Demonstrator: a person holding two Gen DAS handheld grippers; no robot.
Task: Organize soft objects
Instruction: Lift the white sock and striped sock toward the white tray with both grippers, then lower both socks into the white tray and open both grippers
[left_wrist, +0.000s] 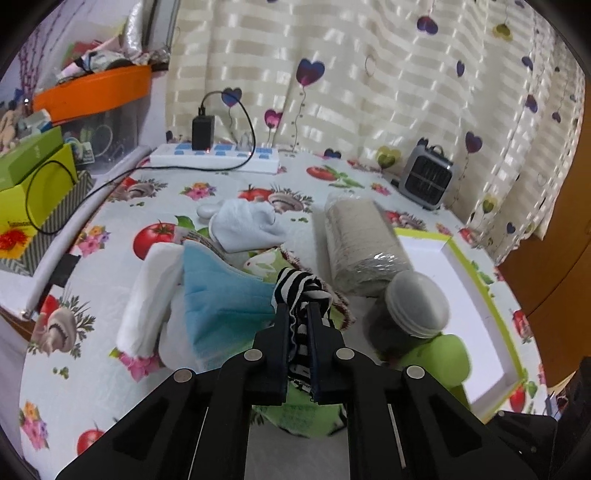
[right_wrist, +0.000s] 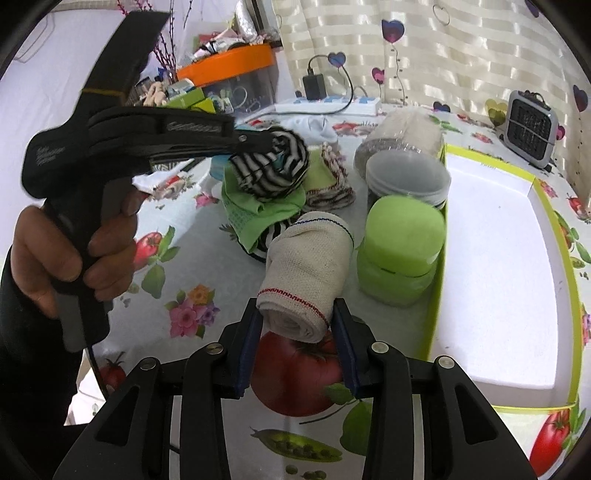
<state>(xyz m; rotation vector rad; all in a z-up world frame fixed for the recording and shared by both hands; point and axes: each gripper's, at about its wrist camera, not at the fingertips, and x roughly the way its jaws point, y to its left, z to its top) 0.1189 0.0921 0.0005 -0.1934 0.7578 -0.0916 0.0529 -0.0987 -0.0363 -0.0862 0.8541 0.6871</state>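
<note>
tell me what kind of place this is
Most likely a room in a home: a table under a fruit-and-flower printed cloth, heart-patterned curtains behind it, and household clutter such as a power strip and a small heater.

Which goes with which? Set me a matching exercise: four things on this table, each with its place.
Things:
1. striped cloth
2. bandage roll
3. grey heater
4. white sock

Places:
a. stands by the curtain
b. between the jaws of the right gripper
c. clamped in the left gripper
d. lies beyond the blue mask

Pairs: 1-c, 2-b, 3-a, 4-d
</note>
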